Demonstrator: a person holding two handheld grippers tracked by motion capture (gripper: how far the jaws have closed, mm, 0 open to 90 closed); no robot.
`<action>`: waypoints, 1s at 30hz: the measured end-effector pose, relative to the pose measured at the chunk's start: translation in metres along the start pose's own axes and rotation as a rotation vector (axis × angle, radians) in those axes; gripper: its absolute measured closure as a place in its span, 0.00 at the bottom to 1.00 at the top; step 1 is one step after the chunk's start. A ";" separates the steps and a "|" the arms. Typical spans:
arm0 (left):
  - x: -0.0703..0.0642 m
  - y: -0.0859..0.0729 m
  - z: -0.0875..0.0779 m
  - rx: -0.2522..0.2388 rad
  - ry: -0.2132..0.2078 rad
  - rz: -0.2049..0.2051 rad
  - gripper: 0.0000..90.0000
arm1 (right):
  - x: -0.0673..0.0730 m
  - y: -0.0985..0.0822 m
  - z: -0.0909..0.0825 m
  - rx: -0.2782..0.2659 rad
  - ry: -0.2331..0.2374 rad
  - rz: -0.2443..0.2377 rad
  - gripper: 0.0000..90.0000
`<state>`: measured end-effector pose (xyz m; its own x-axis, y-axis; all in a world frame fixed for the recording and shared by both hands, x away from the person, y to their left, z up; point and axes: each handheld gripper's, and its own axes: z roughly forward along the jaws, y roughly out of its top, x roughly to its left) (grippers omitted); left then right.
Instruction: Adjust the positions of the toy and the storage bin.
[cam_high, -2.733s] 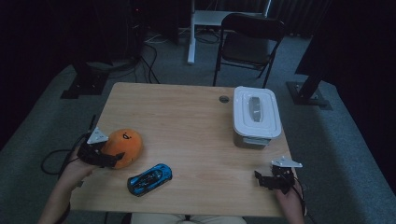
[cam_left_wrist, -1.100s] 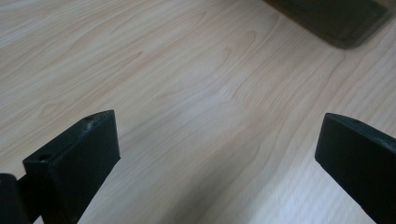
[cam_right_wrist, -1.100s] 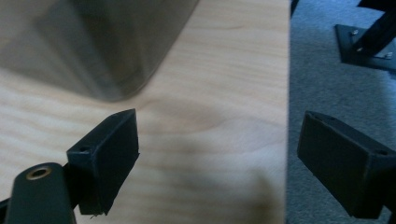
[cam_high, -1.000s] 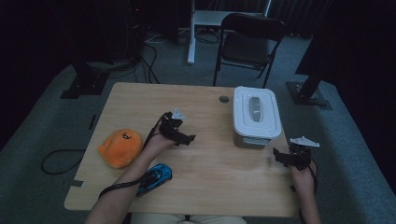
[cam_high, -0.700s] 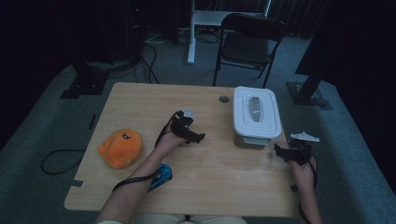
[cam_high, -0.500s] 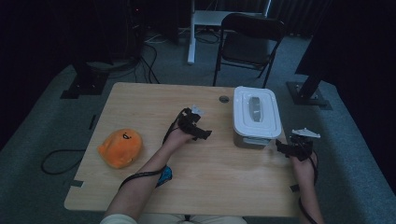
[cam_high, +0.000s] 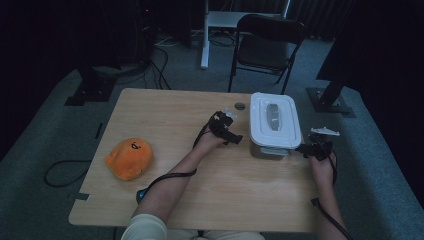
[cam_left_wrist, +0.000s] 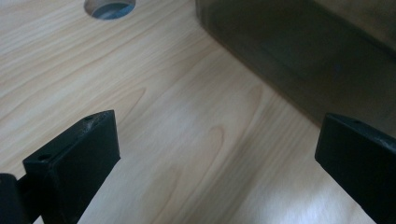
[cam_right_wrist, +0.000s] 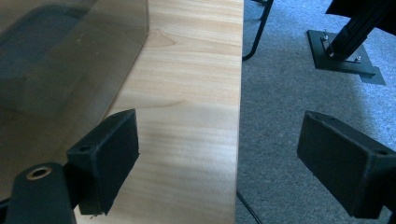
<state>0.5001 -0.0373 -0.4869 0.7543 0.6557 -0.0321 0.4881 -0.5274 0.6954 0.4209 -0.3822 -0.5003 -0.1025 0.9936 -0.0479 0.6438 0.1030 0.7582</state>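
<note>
**Pale wood table: both grippers closing on lidded container**

Woodgrain tabletop, smooth and matte. Near edge: a blue toy car, mostly hidden behind the forearm, and a soft orange plush, well apart from the work. Mid-table: left gripper and right gripper flank the container, both with jaws spread wide and empty. The box has a white rounded-rectangular lid over smoky translucent walls and sits near the right edge. Judged step: approach. Next move calls for seating jaws on opposite sides.
</note>
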 end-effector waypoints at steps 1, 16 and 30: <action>-0.001 0.003 0.002 -0.003 -0.004 -0.003 0.01 | 0.000 0.002 0.003 0.004 0.001 -0.002 0.14; -0.009 0.021 0.002 -0.009 0.031 0.022 0.01 | 0.007 0.016 0.008 -0.032 0.046 0.003 0.17; 0.002 0.007 -0.015 0.004 0.062 0.010 0.01 | 0.031 0.020 0.009 -0.057 0.139 -0.016 0.22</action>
<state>0.4982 -0.0312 -0.4711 0.7308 0.6823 0.0194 0.4822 -0.5361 0.6929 0.4369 -0.3488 -0.4927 -0.2191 0.9753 0.0268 0.5972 0.1123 0.7942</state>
